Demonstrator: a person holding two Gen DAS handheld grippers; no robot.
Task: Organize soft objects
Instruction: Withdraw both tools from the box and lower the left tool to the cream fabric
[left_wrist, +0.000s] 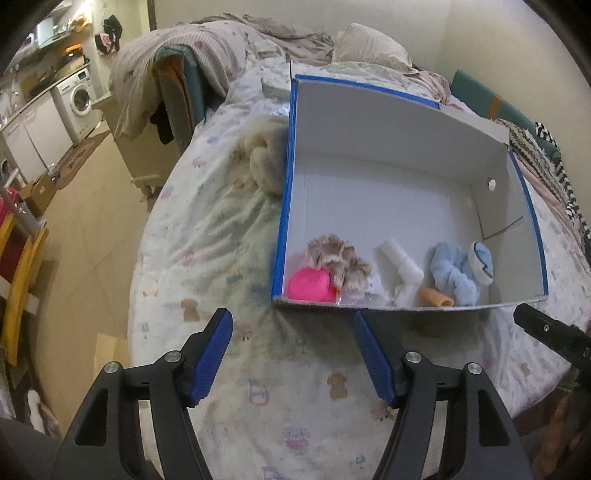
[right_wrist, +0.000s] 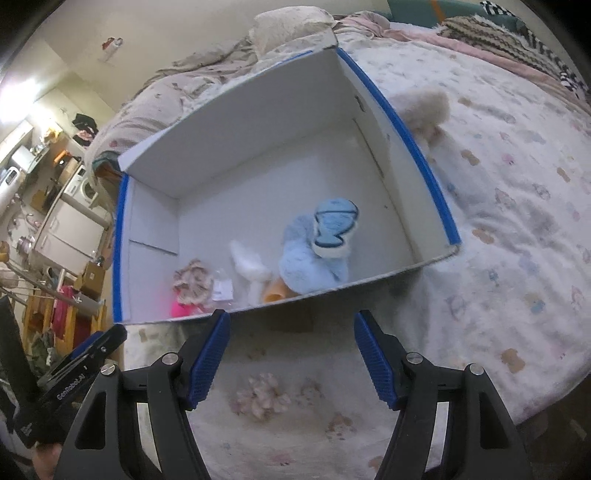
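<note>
A white box with blue rim (left_wrist: 406, 192) (right_wrist: 295, 177) lies open on the bed. Along its near wall lie a pink round thing (left_wrist: 308, 284) (right_wrist: 181, 308), a beige scrunchie (left_wrist: 338, 260) (right_wrist: 192, 280), a white soft piece (left_wrist: 400, 271) (right_wrist: 249, 267), an orange piece (left_wrist: 437, 297) (right_wrist: 275, 291), a light blue scrunchie (left_wrist: 452, 275) (right_wrist: 310, 258) and a blue-white round plush (left_wrist: 482, 262) (right_wrist: 334, 227). A cream fluffy thing (left_wrist: 264, 155) lies left of the box; another (right_wrist: 424, 107) lies right of it. My left gripper (left_wrist: 293, 354) and right gripper (right_wrist: 291, 354) are open and empty before the box.
The patterned bedsheet (left_wrist: 221, 240) (right_wrist: 517, 221) covers the bed; its edge drops to the floor (left_wrist: 85, 236) on the left. Pillows and blankets (left_wrist: 369, 44) pile at the far end. A pink flower shape (right_wrist: 262, 398) shows on the sheet between my right fingers.
</note>
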